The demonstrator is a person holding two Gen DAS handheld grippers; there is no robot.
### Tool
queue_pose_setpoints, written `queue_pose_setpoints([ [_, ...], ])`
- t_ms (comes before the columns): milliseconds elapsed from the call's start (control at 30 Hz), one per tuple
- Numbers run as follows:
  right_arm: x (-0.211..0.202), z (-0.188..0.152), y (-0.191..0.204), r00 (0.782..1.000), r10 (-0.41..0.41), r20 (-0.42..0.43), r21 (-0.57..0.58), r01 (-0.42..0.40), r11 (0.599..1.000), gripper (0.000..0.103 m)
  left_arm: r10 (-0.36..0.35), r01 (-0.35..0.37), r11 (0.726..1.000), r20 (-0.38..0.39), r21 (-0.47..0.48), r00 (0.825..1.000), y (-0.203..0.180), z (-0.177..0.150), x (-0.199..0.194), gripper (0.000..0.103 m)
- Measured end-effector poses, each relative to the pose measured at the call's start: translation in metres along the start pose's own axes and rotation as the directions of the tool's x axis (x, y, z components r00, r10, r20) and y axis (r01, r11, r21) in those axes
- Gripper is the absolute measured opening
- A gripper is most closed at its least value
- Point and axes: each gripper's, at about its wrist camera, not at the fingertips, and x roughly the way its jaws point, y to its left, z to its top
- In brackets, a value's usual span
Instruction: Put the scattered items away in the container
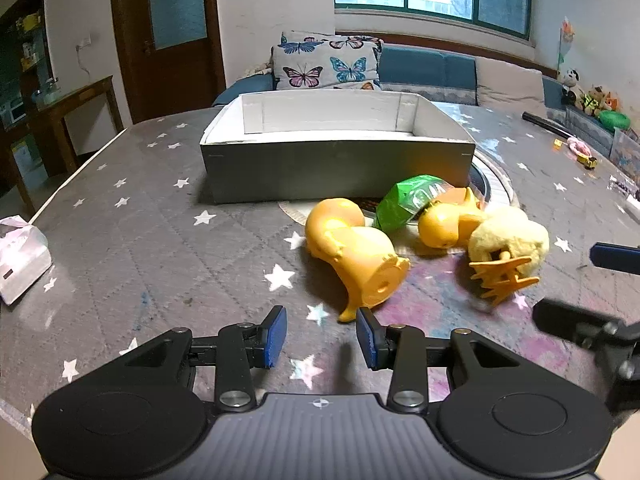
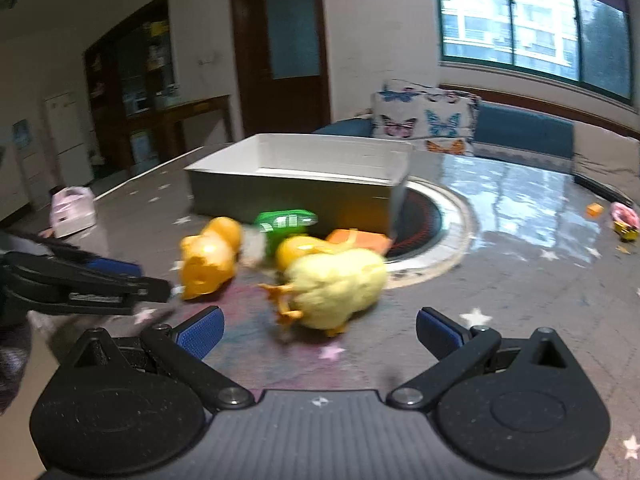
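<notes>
Grey cardboard box (image 1: 338, 168) sits mid-table. Plush chick (image 2: 336, 286) lies just ahead of right gripper (image 2: 320, 330), jaws wide, empty. Orange plastic duck (image 1: 352, 250) lies just ahead of left gripper (image 1: 322, 330), jaws narrower, empty.

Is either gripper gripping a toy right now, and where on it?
Nothing is held. Left gripper and right gripper are both open, short of the orange duck and plush chick.

Orange duck (image 1: 352, 248), plush chick (image 1: 510, 240), green packet (image 1: 408, 200) toppled before grey box (image 1: 336, 164)
</notes>
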Motion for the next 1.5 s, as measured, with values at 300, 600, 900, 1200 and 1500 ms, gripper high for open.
queue_pose_setpoints([
  [300,0.011,0.001,0.034,0.996,-0.064,-0.06,-0.039,0.061,0.997,0.103,-0.003,0.003,1.0,-0.034,-0.003,0.999,-0.001,-0.002,0.001,0.041],
  [600,0.012,0.001,0.03,0.993,0.081,-0.083,-0.056,-0.085,0.995,0.103,0.009,-0.009,1.0,-0.048,0.01,0.999,-0.001,-0.002,0.002,0.041],
  [900,0.016,0.002,0.028,0.981,0.165,-0.098,-0.072,-0.173,0.982,0.103,0.017,-0.016,1.0,-0.058,0.016,0.998,0.002,0.001,0.005,0.041],
  [1200,0.018,0.004,0.033,0.977,0.187,-0.104,-0.084,-0.196,0.977,0.103,0.017,-0.016,1.0,-0.065,0.022,0.998,0.003,0.003,0.007,0.041],
  [1500,0.019,0.006,0.039,0.973,0.203,-0.112,-0.099,-0.214,0.972,0.102,0.013,-0.012,1.0,-0.063,0.021,0.998,0.003,0.005,0.008,0.041],
])
